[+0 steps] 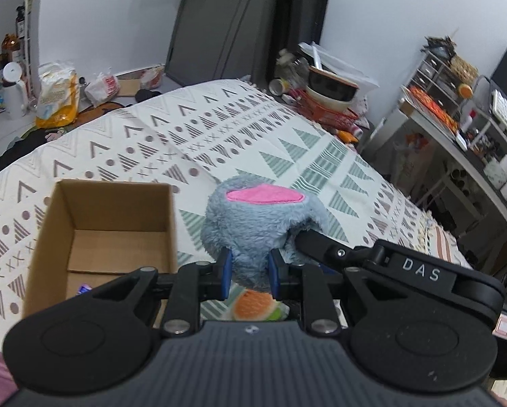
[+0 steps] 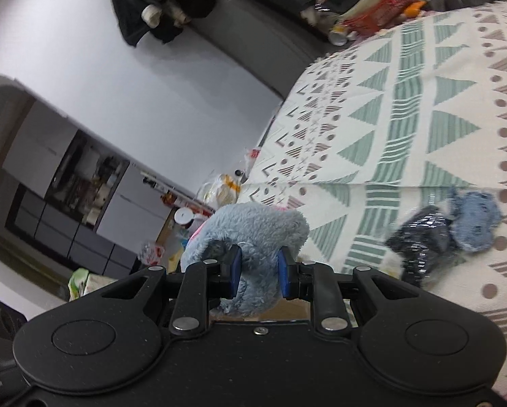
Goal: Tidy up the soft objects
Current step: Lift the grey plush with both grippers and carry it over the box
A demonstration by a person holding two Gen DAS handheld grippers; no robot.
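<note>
A grey-blue plush toy [image 1: 253,224] with a pink patch hangs above the bed, squeezed between the blue pads of my left gripper [image 1: 250,273], which is shut on it. My right gripper [image 2: 259,273] is shut on another part of the same plush toy [image 2: 253,234]; its black body shows in the left wrist view at the toy's right side. An open cardboard box [image 1: 101,230] stands on the bed just left of the toy. A small orange and green soft object [image 1: 255,307] lies below the left gripper. A blue and dark soft object [image 2: 450,230] lies on the bedspread to the right.
The bed has a patterned cream bedspread [image 1: 219,135]. Behind it are a red basket with bowls [image 1: 331,101], bags on the floor [image 1: 57,98] and a cluttered desk [image 1: 457,118] at the right. A small blue item [image 1: 83,288] lies in the box.
</note>
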